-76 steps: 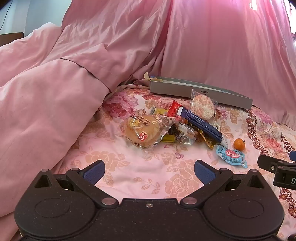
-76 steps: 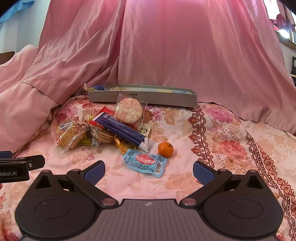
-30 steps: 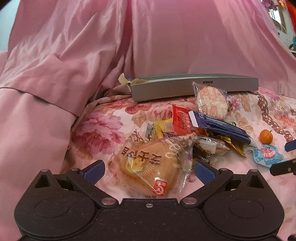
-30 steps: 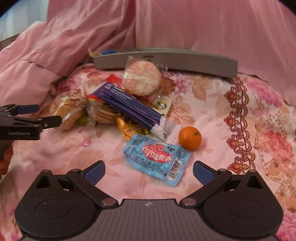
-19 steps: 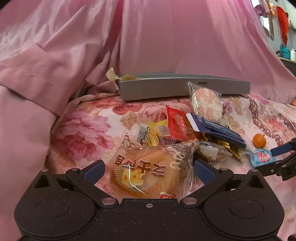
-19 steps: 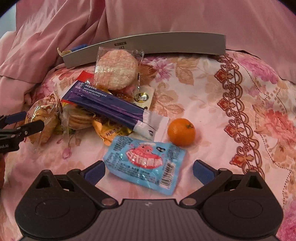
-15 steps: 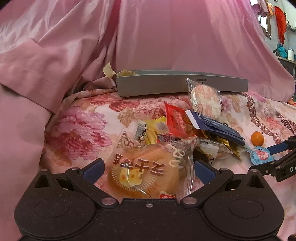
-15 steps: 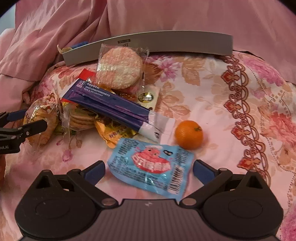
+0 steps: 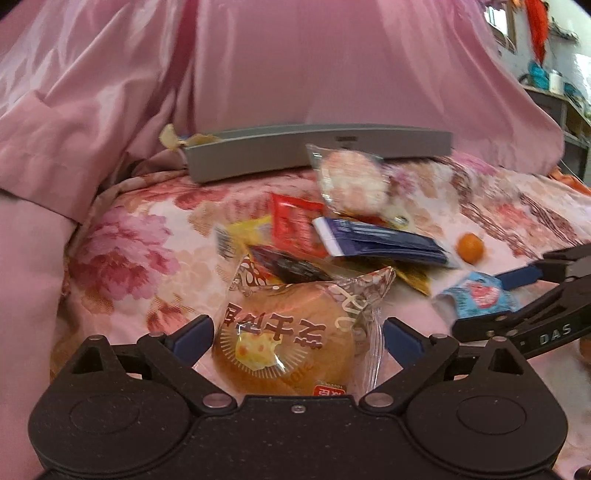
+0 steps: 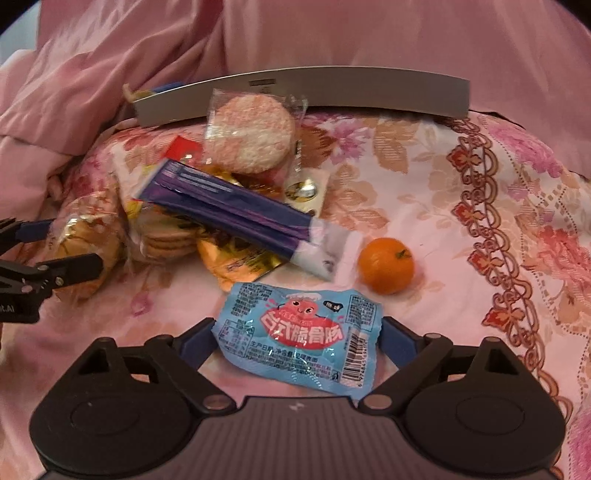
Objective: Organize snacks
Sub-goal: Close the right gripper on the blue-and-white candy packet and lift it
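Left gripper (image 9: pixel 295 338), closing, jaws wide around wrapped cake (image 9: pixel 286 343); right gripper (image 10: pixel 297 338), closing, brackets blue snack packet (image 10: pixel 299 338).

Soft pink daylight filled both pictures, brightest by the window (image 9: pixel 498 22) at the top right. The snacks behind the gray box (image 9: pixel 317 147) looked smeared and blurry. Edges bent round, with dark corners.

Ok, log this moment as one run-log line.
left gripper: closing around bun packet | right gripper: closing around blue packet | neither gripped yet
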`<move>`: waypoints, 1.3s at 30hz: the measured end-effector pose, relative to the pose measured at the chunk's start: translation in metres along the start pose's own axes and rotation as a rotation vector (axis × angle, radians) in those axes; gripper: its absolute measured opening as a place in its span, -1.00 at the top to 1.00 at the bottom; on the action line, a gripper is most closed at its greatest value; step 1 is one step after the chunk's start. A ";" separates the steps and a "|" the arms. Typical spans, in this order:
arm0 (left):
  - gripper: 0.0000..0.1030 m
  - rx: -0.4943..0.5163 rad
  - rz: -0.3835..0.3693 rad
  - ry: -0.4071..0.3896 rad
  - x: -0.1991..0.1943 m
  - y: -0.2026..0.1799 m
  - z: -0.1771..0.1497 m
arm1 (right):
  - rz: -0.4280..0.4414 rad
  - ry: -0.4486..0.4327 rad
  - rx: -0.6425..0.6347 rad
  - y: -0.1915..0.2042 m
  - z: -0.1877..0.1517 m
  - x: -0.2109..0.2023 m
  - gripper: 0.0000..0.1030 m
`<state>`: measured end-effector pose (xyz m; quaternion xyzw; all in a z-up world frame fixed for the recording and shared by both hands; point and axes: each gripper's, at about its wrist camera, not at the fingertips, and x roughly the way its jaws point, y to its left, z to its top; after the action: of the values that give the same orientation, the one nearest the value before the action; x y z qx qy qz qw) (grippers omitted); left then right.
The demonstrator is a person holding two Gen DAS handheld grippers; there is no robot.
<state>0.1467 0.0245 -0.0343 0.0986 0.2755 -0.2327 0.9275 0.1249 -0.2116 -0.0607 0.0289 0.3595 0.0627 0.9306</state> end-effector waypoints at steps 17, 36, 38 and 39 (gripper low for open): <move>-0.99 0.168 -0.063 0.044 -0.004 -0.030 -0.007 | 0.105 0.000 -0.142 0.008 -0.027 -0.037 -0.88; -0.92 0.147 0.008 0.086 0.009 -0.042 -0.006 | 0.057 -0.013 -0.133 0.020 -0.033 -0.033 -0.81; -0.88 0.161 0.029 0.091 0.007 -0.047 -0.007 | 0.059 -0.014 -0.132 0.019 -0.035 -0.036 -0.79; -0.86 0.164 0.034 0.094 0.006 -0.049 -0.008 | 0.059 -0.015 -0.131 0.019 -0.036 -0.037 -0.78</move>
<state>0.1236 -0.0182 -0.0466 0.1896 0.2969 -0.2340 0.9062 0.0716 -0.1975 -0.0604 -0.0211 0.3468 0.1133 0.9308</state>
